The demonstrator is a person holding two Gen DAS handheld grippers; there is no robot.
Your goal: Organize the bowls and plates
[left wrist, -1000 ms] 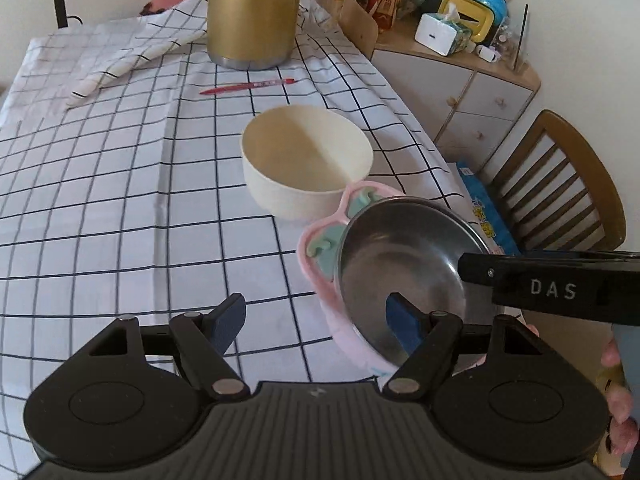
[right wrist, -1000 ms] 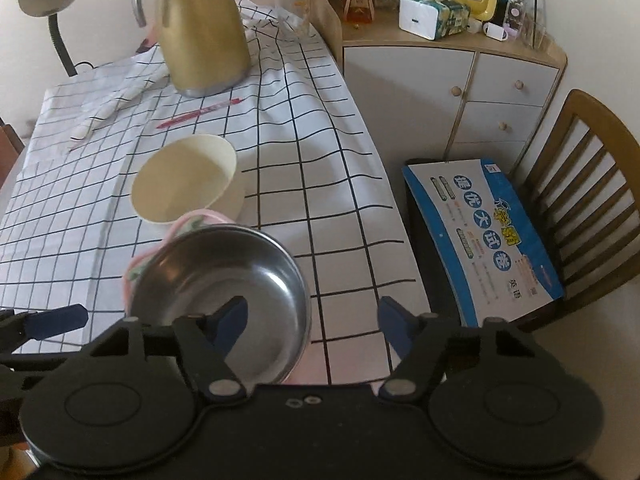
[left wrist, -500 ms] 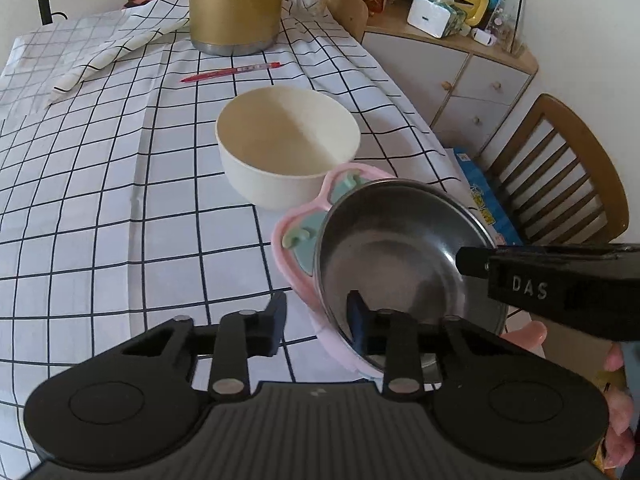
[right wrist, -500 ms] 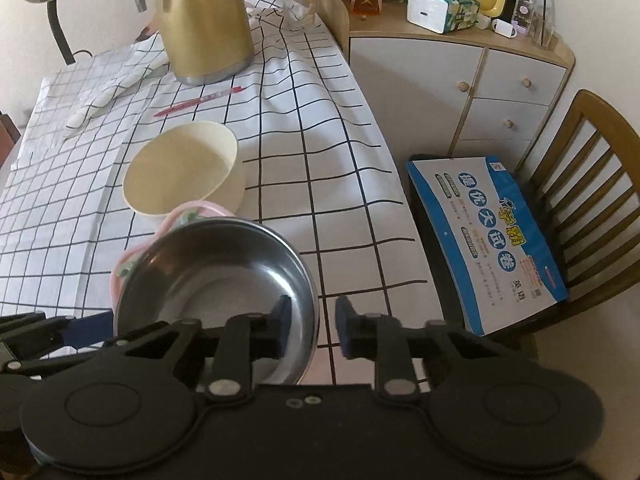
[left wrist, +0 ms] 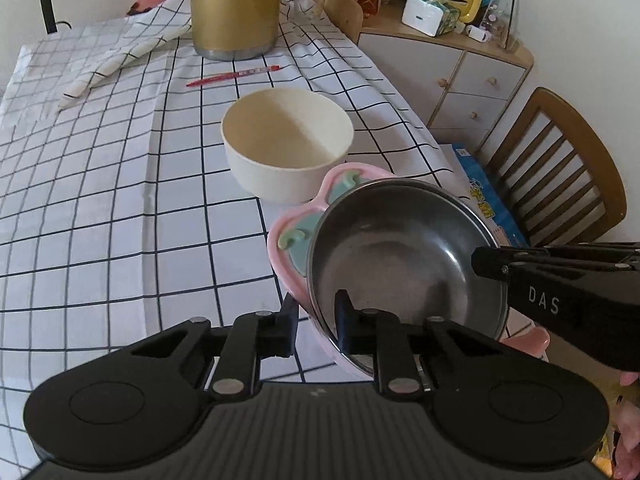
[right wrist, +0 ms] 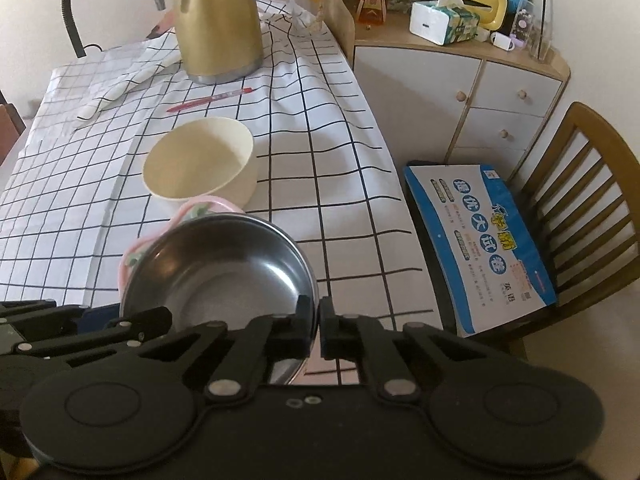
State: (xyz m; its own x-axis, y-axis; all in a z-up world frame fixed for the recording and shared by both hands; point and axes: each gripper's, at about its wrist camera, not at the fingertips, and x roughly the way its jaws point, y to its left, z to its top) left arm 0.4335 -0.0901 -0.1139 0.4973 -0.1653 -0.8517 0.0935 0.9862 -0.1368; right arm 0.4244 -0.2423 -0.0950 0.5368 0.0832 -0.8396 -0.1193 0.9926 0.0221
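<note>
A steel bowl (left wrist: 404, 264) sits in a pink plate (left wrist: 292, 220) with teal shapes, tilted and lifted off the checked tablecloth (left wrist: 120, 184). My left gripper (left wrist: 314, 326) is shut on the near rim of the steel bowl and pink plate. My right gripper (right wrist: 316, 324) is shut on the steel bowl's (right wrist: 228, 276) right rim, with the pink plate (right wrist: 132, 252) under it. A cream bowl (left wrist: 286, 148) stands upright on the cloth just beyond; it also shows in the right wrist view (right wrist: 202, 168).
A gold kettle (left wrist: 234, 8) and a red pen (left wrist: 234, 75) lie at the far end. A folded cloth (left wrist: 120, 60) is at the far left. A cabinet (right wrist: 460, 92), a wooden chair (right wrist: 576, 216) and a blue box (right wrist: 480, 248) stand right of the table.
Both grippers went from open to shut on the steel bowl's rim and the plate. The stack has tilted and risen a little.
</note>
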